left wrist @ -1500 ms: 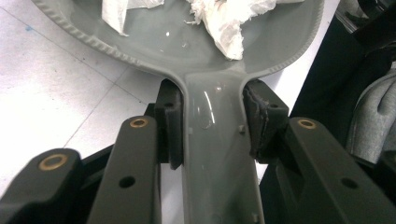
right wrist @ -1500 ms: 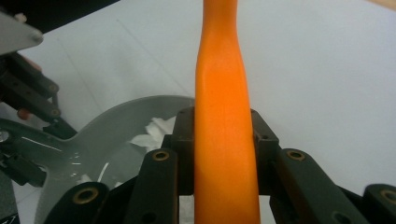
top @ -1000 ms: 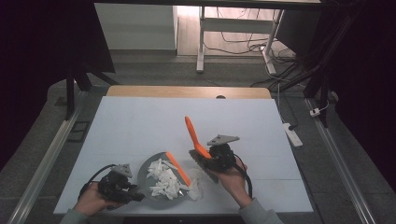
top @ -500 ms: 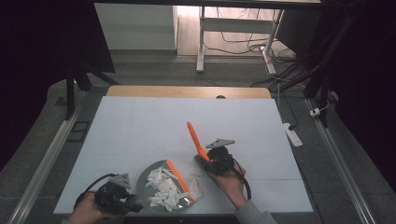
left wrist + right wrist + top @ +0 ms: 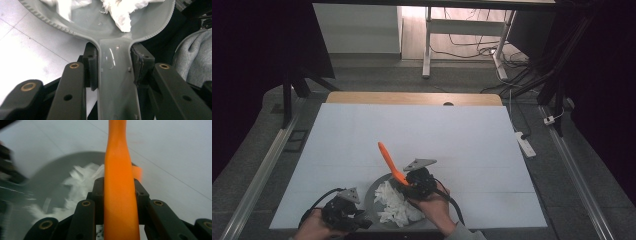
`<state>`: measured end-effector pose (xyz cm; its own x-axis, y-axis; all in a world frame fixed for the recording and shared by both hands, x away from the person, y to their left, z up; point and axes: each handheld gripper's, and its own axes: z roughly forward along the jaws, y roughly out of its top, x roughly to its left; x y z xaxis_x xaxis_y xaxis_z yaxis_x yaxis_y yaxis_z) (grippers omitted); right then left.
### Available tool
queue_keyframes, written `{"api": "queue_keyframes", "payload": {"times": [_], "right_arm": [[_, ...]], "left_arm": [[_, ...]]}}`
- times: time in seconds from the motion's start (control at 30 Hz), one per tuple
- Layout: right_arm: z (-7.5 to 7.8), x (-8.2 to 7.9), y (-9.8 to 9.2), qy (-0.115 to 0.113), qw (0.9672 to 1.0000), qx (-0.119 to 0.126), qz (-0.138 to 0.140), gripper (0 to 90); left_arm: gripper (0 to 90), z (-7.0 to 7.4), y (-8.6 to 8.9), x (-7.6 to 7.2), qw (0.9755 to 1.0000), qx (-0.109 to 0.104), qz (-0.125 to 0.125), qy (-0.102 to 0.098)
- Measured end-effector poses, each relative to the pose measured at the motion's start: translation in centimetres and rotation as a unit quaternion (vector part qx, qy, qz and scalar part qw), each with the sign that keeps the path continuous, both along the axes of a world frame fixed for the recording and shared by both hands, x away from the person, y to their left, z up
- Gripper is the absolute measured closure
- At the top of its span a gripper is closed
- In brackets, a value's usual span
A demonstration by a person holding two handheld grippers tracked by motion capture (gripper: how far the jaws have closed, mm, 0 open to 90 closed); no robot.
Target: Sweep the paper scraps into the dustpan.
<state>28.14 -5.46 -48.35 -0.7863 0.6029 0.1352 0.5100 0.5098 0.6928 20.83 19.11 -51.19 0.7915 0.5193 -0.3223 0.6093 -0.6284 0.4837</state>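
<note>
Clamping both black rubber pads of the left gripper (image 5: 113, 67) on the flat grey plastic handle (image 5: 117, 82) of a round grey plastic pan (image 5: 377, 192), with the handle running straight up between the jaws toward the pan's beaded rim in the left gripper view. Holding that pan at the near edge of the white table top (image 5: 412, 125), low and left of centre in the high view, with the left hand (image 5: 312, 231) wrapping the gripper body beside it. Carrying a heap of torn white paper scraps (image 5: 394, 205) inside the pan, some pieces lying close to where the handle joins the bowl. Gripping, in the right gripper (image 5: 119, 190), the smooth orange plastic handle of a long orange spatula (image 5: 389, 162), pads pressing on both of its sides. Pointing the orange spatula up and away from the right hand (image 5: 434, 207) in the high view, slanting toward the table's middle, its near end sitting at the pan's far rim. Showing, in the right gripper view, the orange shaft rising past the blurred grey pan and the white scraps below and to its left. Resting just right of the pan, the right gripper nearly touching its rim, a black cable (image 5: 452, 202) trailing back along the wrist. Sitting well apart on the right table edge, a white power strip (image 5: 525, 144).
</note>
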Motion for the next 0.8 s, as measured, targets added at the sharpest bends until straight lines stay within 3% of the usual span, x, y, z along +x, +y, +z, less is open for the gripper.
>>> {"api": "queue_keyframes", "payload": {"times": [0.07, 0.2, 0.37, 0.47, 0.6, 0.8], "right_arm": [[0.4, 0.0, 0.1, -0.022, 0.9998, -0.003, 0.0, 70.5], [1.3, 0.7, -0.8, -0.038, 0.9992, 0.012, -0.006, 70.6], [2.2, 1.3, -2.1, -0.048, 0.9985, 0.025, -0.012, 70.6], [2.6, 1.4, -2.6, -0.053, 0.9982, 0.028, -0.01, 70.5], [2.7, 1.8, -3.1, -0.038, 0.9988, 0.03, -0.002, 70.5], [2.1, 1.7, -3.4, -0.013, 0.9995, 0.012, 0.026, 70.6]], "left_arm": [[61.6, -0.1, 0.1, 0.1, 1.0, 0.0, 0.001, -0.002], [61.6, -0.3, 0.2, 0.2, 1.0, -0.005, 0.002, -0.007], [61.6, -0.5, 0.1, 0.3, 0.9997, -0.008, 0.01, -0.023], [61.6, -0.6, 0.2, 0.4, 0.9996, -0.011, 0.015, -0.022], [61.6, -0.7, 0.3, 0.5, 0.9992, -0.014, 0.023, -0.03], [61.6, -0.7, 0.4, 0.6, 0.9988, -0.014, 0.031, -0.036]]}}
